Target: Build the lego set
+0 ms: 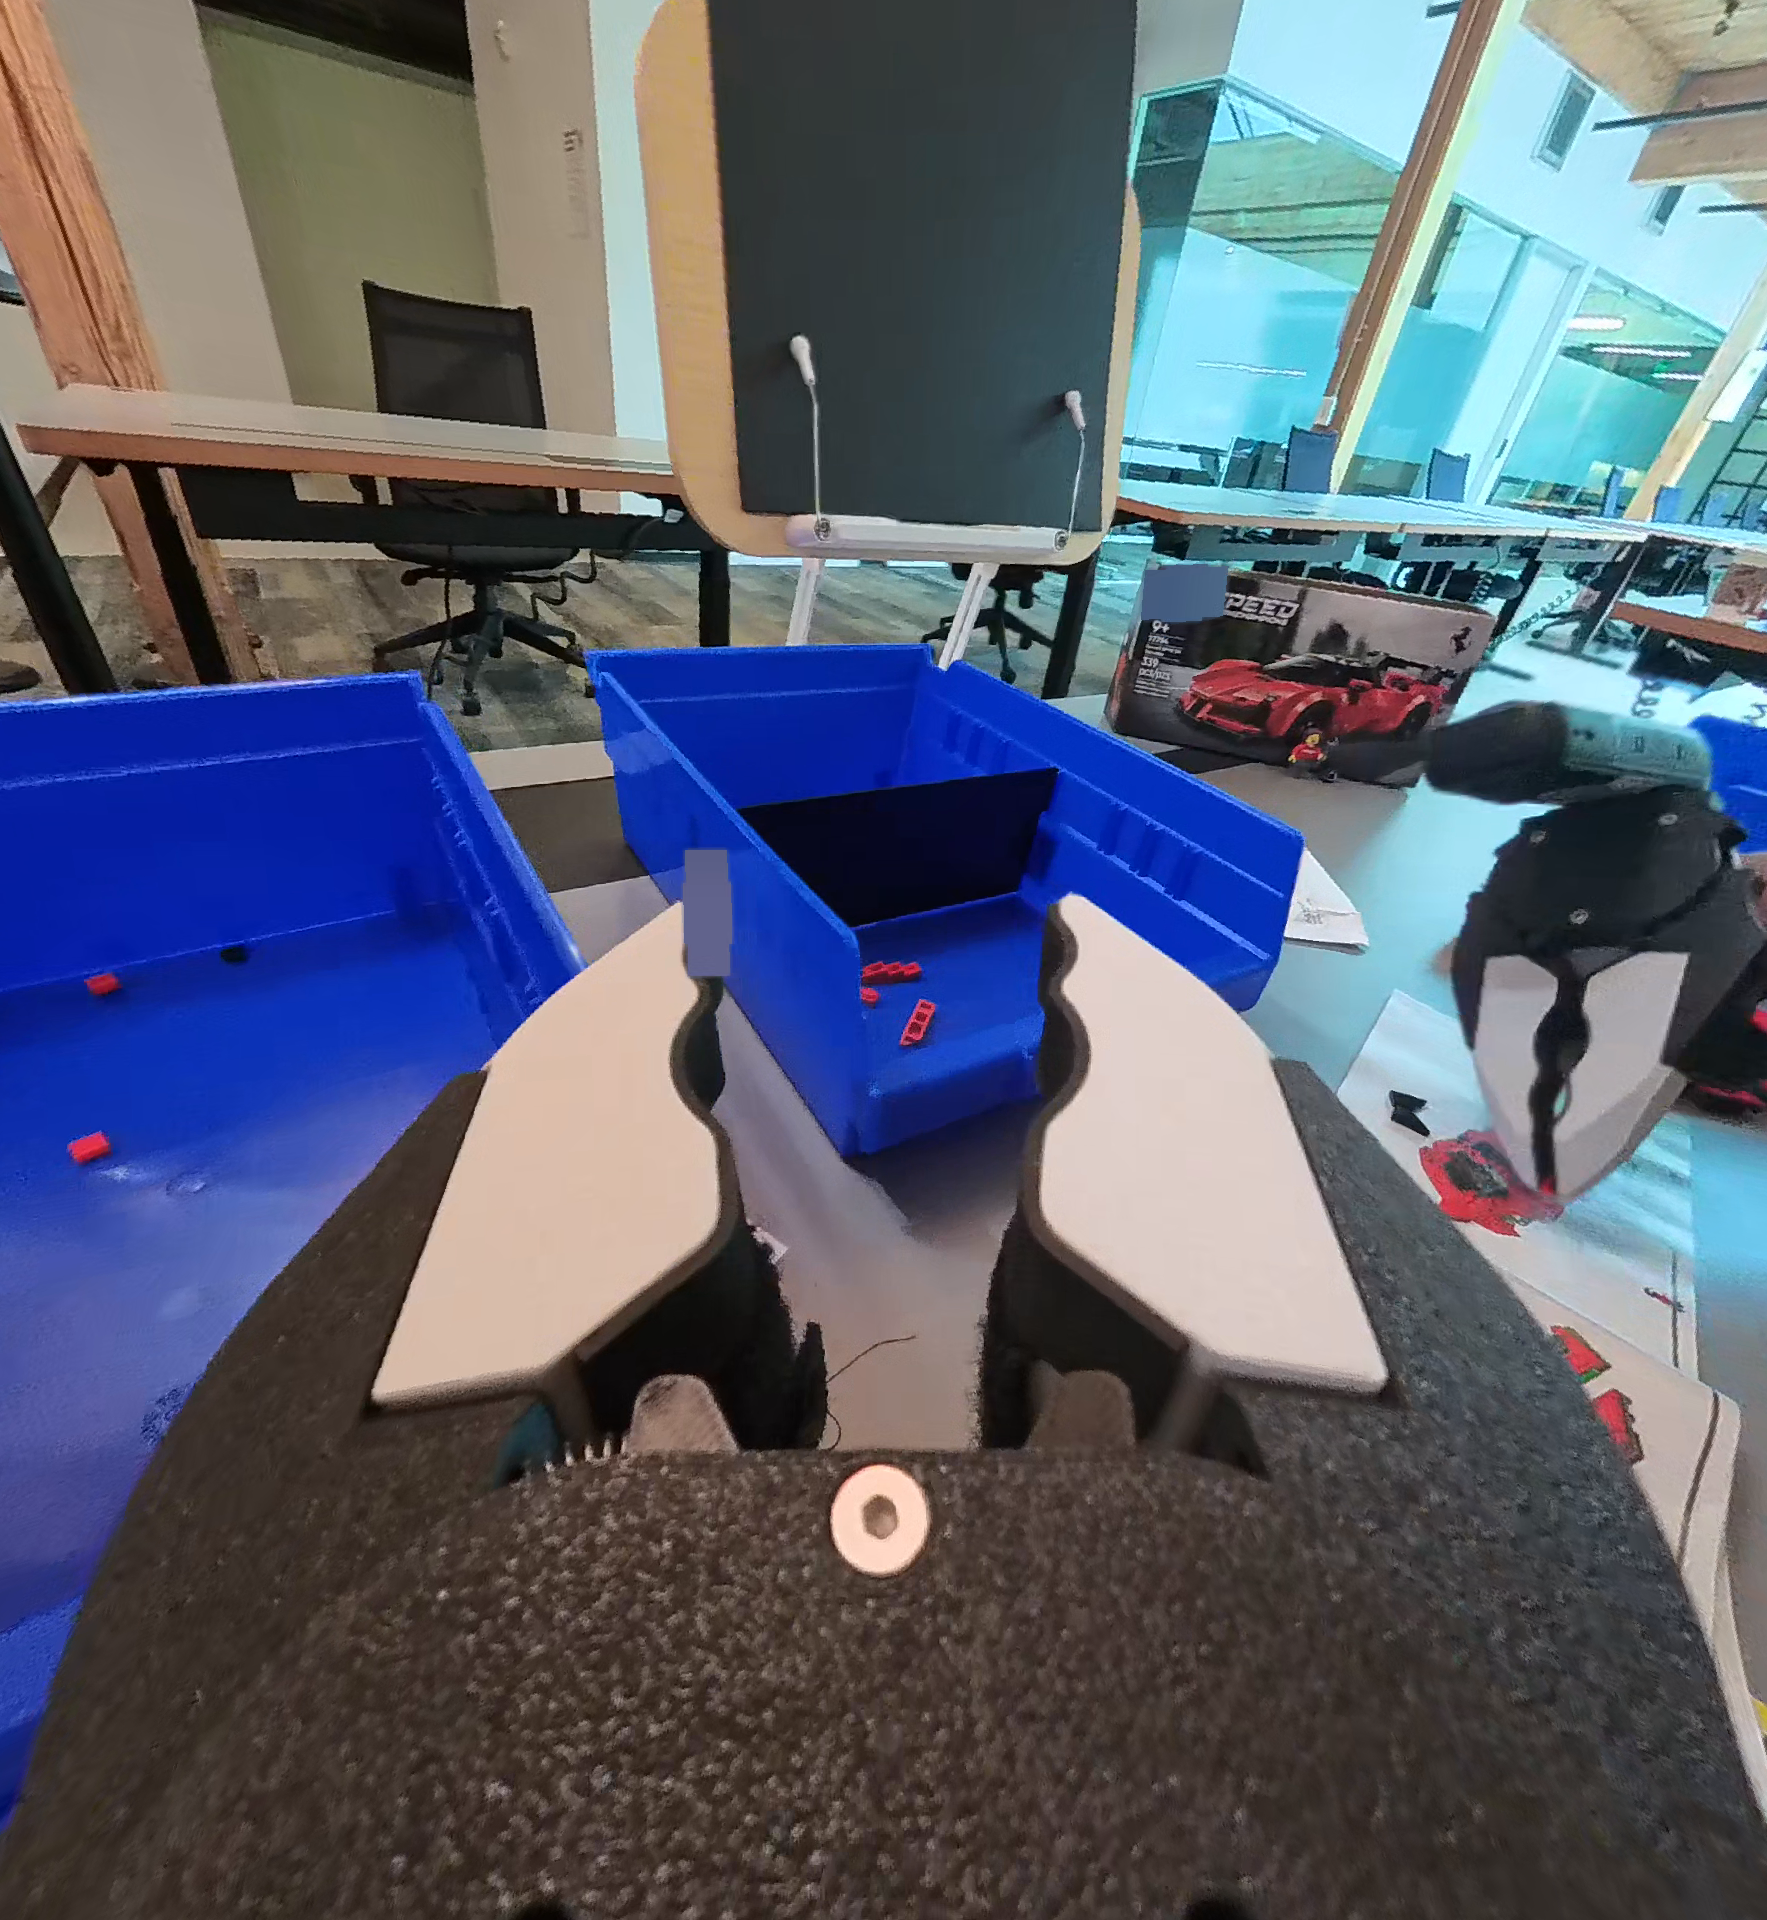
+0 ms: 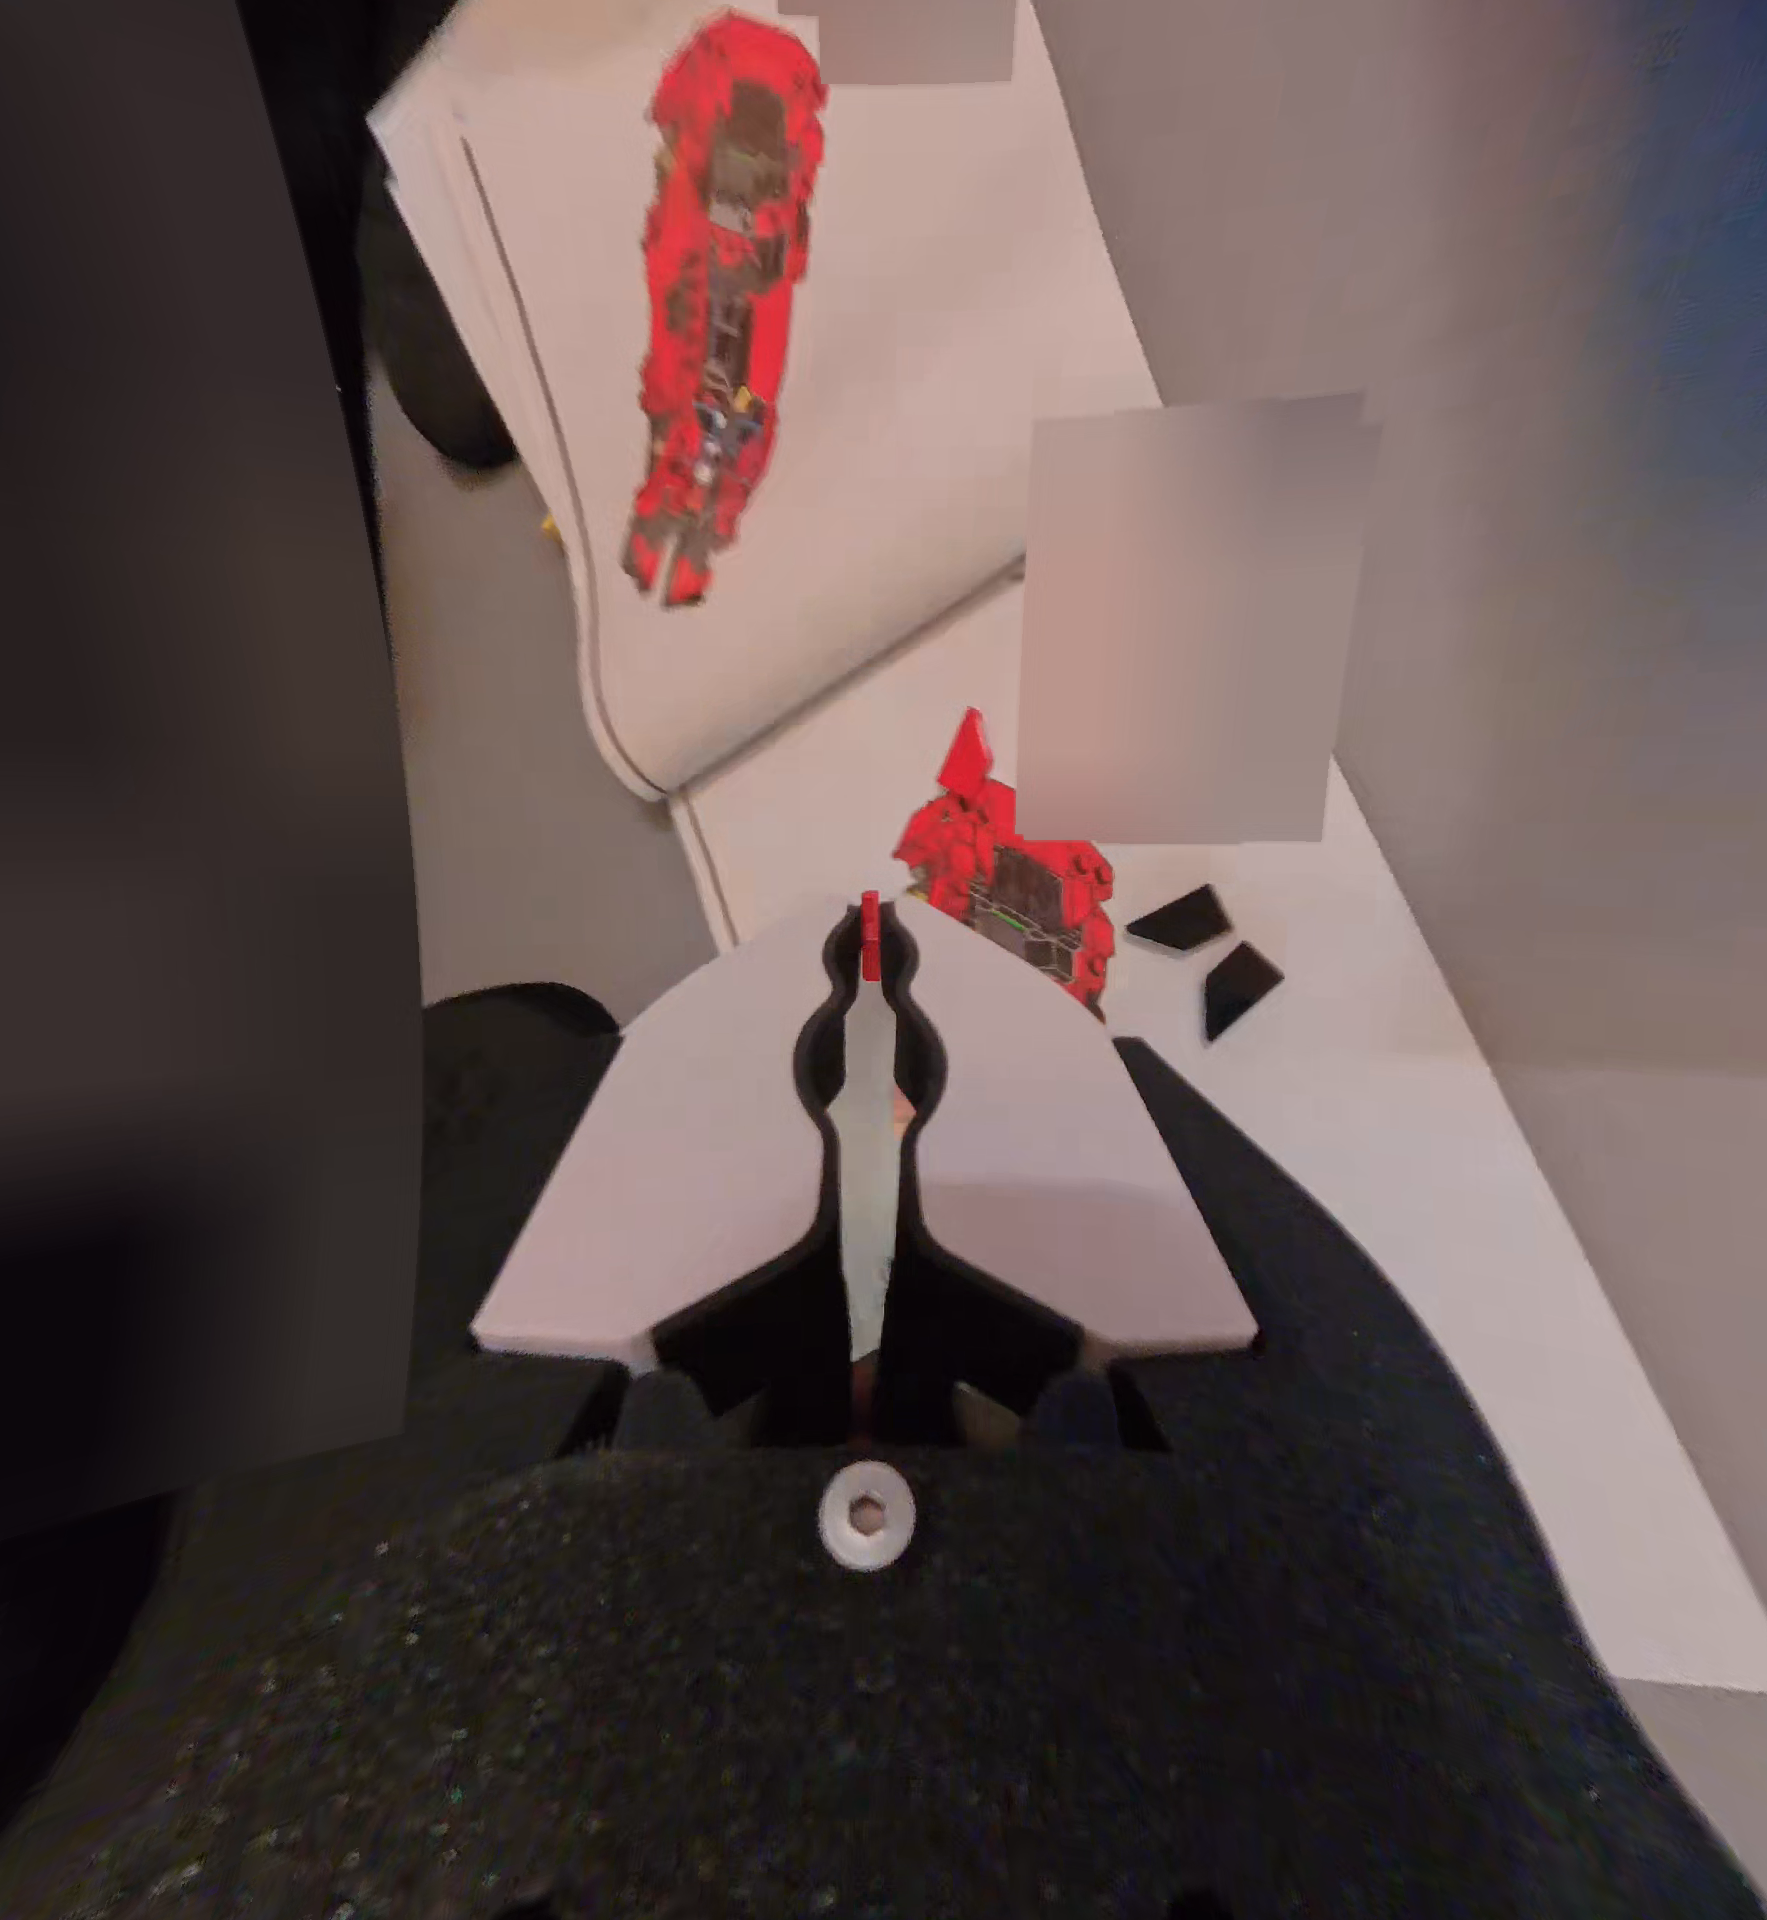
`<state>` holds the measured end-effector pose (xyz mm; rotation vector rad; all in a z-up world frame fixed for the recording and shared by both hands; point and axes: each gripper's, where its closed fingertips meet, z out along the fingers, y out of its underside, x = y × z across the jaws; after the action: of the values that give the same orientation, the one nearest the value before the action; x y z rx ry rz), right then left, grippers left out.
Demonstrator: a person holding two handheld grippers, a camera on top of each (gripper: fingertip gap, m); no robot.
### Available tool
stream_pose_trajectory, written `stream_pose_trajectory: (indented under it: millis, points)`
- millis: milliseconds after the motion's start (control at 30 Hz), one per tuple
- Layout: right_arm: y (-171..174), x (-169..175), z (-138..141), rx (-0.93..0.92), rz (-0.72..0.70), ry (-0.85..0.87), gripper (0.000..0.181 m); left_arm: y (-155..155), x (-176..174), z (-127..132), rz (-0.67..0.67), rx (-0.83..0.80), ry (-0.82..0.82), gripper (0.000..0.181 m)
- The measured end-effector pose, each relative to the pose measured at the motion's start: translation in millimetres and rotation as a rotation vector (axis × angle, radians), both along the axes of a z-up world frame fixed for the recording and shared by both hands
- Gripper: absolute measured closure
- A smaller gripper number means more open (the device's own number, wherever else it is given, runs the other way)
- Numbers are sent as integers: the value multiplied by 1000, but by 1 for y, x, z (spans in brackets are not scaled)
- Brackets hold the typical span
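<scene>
My right tool (image 2: pixel 874 920) is pinched down on a small red lego plate (image 2: pixel 871 935), held edge-on right at the tips, w/ the instruction booklet (image 2: pixel 889 436) under it on the counter (image 2: pixel 1585 935). Left tool (image 1: pixel 879 997) hangs wide apart, holding nothing, aimed at the narrow blue bin (image 1: pixel 1149 831) where a few red pieces (image 1: pixel 900 987) lie in the front section; the big blue bin (image 1: pixel 235 831) beside it has a couple more red bits (image 1: pixel 89 1146). The part-built red car (image 1: pixel 1752 1070) looks to sit on the counter behind my right tool, but it's blurred there. Two black wedge pieces (image 2: pixel 1206 951) lie on the page just beside a printed car picture. Handling, imo: the plate is tiny, light, rigid, slick plastic, so an edge pinch can let it twist or pop out. I'd keep the grip on the long sides, firm not crushing. The car build is prob fragile at its joints, so I'd brace it low on the chassis w/ the left tool before pressing the plate down.
</scene>
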<state>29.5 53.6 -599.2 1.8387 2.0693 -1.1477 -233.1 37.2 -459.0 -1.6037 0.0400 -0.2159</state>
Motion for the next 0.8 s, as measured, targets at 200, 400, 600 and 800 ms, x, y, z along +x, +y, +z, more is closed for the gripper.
stream_pose_trajectory:
  millis: [200, 400, 600, 800]
  points:
    - [7, -6, -10, 105, 93, 14, 178, 0, 4, 0, -7, -4, 21, 123]
    - [12, -7, -7, 220, 196, 78, 172, 2, 6, -4, -26, -19, 29, 123]
    - [15, -11, -2, 404, 285, 228, 174, 1, 4, -5, -27, -23, 27, 123]
    - [8, -23, 12, 553, 316, 450, 172, 1, 5, -5, -28, -23, 28, 123]
